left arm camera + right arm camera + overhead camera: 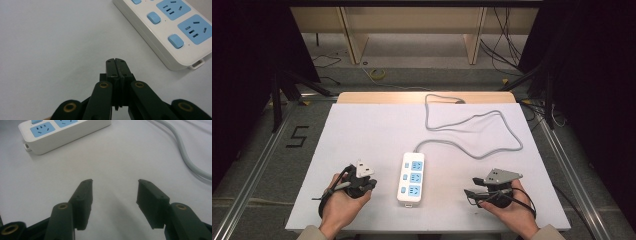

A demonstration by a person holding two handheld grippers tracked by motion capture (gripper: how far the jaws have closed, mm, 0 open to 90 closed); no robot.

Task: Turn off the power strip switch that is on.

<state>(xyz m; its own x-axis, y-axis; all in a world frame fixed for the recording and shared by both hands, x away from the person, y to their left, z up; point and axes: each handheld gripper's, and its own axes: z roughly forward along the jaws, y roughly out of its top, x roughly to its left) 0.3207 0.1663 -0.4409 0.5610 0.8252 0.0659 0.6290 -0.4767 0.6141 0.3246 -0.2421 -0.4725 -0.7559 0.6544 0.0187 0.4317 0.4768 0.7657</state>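
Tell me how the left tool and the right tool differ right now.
The left tool has its jaws shut together with nothing between them; the right tool has its jaws spread wide, also empty. The left tool sits left of the power strip, the right tool on its other side. Both rest low over the white table.

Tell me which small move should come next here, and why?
Probably the left gripper should open its fingers and move toward the power strip. Its fingers are shut on nothing, while the right gripper is already open. The power strip lies untouched between both, on the table.
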